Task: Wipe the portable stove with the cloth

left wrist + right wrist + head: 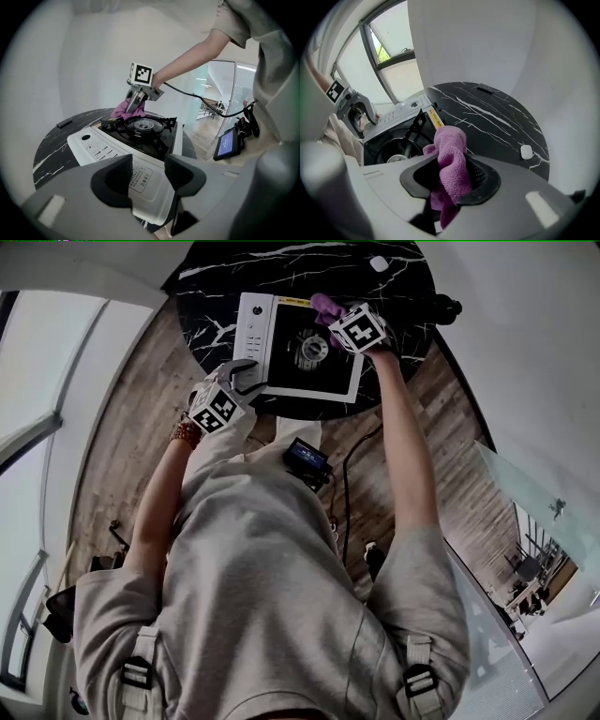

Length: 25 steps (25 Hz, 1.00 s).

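The portable stove, white with a black top and a round burner, sits on a round black marble table. My right gripper is shut on a purple cloth and points steeply down over the stove's far right corner. In the right gripper view the cloth hangs bunched between the jaws, above the stove. My left gripper is open at the stove's near left corner. In the left gripper view the stove's white control panel shows through the gap, with nothing between the pads.
A small white object and a dark flat piece lie on the table beyond the stove. A device with a blue screen hangs at the person's waist with a cable. Wooden floor and a glass partition surround the table.
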Available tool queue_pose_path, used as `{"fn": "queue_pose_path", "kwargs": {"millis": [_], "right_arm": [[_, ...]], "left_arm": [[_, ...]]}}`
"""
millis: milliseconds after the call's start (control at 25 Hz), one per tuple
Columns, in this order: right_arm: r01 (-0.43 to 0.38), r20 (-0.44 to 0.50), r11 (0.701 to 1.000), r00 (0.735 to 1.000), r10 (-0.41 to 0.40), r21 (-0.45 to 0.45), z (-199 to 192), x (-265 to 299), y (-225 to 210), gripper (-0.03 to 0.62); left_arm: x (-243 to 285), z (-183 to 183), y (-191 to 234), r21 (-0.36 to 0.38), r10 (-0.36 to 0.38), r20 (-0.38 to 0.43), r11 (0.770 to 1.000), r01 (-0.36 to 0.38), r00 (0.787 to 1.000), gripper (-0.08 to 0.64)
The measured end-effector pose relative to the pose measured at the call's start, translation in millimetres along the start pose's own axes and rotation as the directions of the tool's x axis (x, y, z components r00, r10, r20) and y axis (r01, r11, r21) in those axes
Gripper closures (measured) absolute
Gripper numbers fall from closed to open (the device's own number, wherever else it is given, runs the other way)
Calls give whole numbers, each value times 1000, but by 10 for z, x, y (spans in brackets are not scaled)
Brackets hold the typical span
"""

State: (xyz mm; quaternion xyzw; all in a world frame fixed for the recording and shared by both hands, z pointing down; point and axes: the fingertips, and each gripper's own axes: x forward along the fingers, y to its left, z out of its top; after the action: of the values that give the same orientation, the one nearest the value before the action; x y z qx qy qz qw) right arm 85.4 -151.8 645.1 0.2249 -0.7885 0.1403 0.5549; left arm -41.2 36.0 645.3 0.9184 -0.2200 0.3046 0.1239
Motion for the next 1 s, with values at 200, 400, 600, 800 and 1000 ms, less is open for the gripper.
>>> {"fn": "queue_pose_path", "kwargs": {"millis": [200, 400, 600, 800, 1000], "right_arm": [[2, 24, 998, 1000, -1, -65, 273, 57, 144, 471], [-47, -5, 993, 999, 46, -106, 481, 159, 386, 474], [-32, -4, 980, 999, 32, -199, 635, 181, 515, 483], [-10, 46, 970, 999, 22, -243, 615, 98, 490, 474], [33, 48, 977, 999, -23, -212, 263, -163, 193, 474]], "left_arm": [[16, -5, 3, 16, 12, 0, 1000, -12, 1000, 377], [29, -23, 7, -7, 20, 8, 1000, -20, 1000, 379], [15, -31, 23, -6, 13, 4, 1000, -13, 1000, 387], [23, -16, 25, 5, 19, 6, 1000, -19, 1000, 393], [15, -38, 24, 7, 7, 7, 1000, -7, 1000, 396]]}}
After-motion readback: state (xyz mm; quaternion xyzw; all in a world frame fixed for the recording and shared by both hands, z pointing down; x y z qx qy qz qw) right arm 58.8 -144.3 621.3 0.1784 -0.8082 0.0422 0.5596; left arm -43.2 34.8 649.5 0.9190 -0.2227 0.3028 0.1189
